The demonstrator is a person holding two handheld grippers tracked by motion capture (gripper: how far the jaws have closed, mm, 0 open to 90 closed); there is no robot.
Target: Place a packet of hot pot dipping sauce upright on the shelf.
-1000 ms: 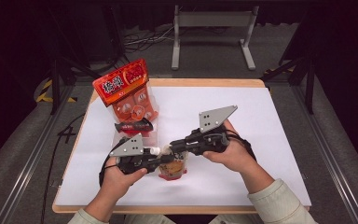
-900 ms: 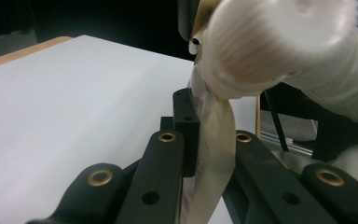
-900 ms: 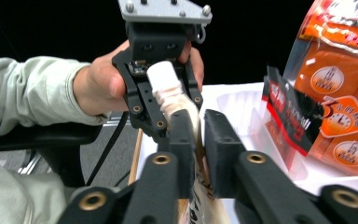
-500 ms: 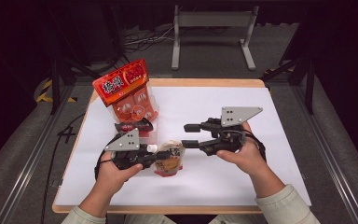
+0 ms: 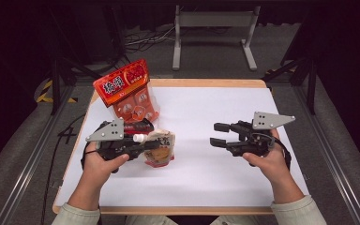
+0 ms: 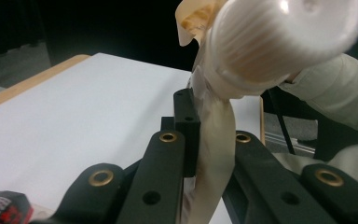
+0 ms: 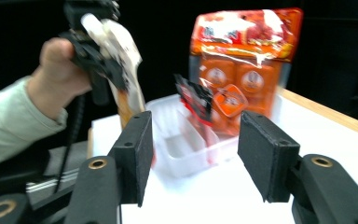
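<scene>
Pouch (image 5: 160,148) was the item in hand: a soft, cream-coloured spouted pack with brown and orange print low on its face and a white ribbed cap (image 5: 139,138) at the top. In the high view it hung over the left part of the white table (image 5: 225,173), clamped near its neck by the left gripper (image 5: 145,146), with the cap pointing left. Just behind it an orange snack bag (image 5: 127,96) stood upright at the table's back left. The right gripper (image 5: 219,134) lay well apart to the right above the table, its jaws spread with nothing between them; they had just been opening.

In the left gripper view the pouch (image 6: 214,154) ran up between the two black jaws, which pressed flat on its pale, creased film. The cap (image 6: 284,35) loomed large and blurred at the top, its ridged side plain to see. A pale sleeve (image 6: 335,93) showed on the right, the table (image 6: 74,121) on the left.

In the right gripper view the gripper (image 7: 193,158) had a wide gap between its pads, holding nothing. Beyond them the left gripper (image 7: 103,65) gripped the pouch (image 7: 123,56), which showed cream above and orange-brown below, with its cap (image 7: 89,19) at the top. A clear plastic tray (image 7: 186,140) sat on the table behind the jaws, and the snack bag (image 7: 247,60) rose behind the tray, with a smaller dark packet (image 7: 195,99) in front of it.
</scene>
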